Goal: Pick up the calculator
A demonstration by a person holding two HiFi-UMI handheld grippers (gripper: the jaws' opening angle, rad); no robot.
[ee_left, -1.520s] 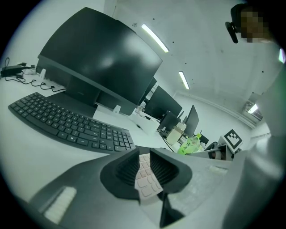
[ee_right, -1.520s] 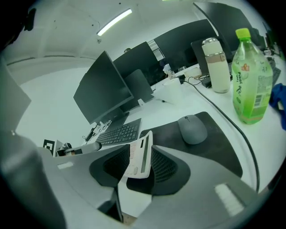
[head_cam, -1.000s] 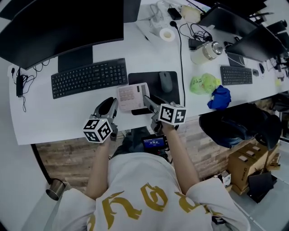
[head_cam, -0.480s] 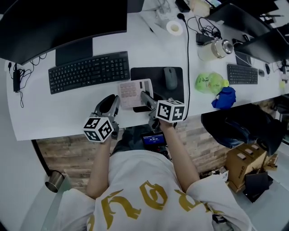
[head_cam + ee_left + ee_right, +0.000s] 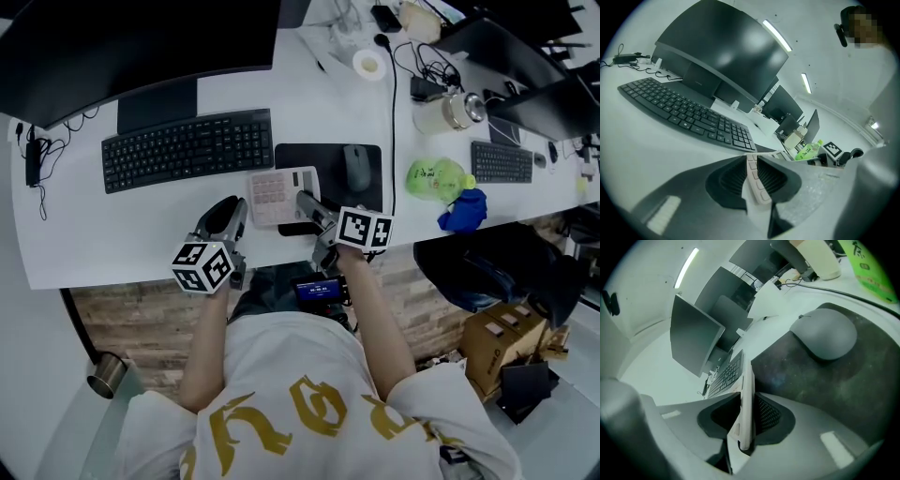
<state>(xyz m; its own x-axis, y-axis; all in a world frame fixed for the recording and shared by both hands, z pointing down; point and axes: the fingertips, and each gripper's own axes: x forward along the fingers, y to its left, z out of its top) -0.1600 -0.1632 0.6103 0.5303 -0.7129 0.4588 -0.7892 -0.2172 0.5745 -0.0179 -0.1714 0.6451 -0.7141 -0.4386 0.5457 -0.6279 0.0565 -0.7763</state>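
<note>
The pale calculator (image 5: 279,194) hangs over the desk's front part, partly above the black mouse pad (image 5: 323,156). Both grippers grip it. My left gripper (image 5: 240,212) is shut on its left edge; in the left gripper view the calculator (image 5: 758,183) with its row of keys sits pinched between the dark pads of the left gripper (image 5: 752,176). My right gripper (image 5: 305,202) is shut on its right edge; in the right gripper view the calculator (image 5: 746,390) stands edge-on inside the right gripper (image 5: 747,417).
A black keyboard (image 5: 187,150) lies left of the mouse pad, under a large monitor (image 5: 122,47). A grey mouse (image 5: 357,167) rests on the pad. To the right are a green bottle (image 5: 436,178), a blue cloth (image 5: 459,208) and a second keyboard (image 5: 503,161). A tape roll (image 5: 369,64) lies further back.
Both grippers stay shut on the calculator. The right gripper and calculator have shifted slightly to the right, and the head view has tilted a little.
</note>
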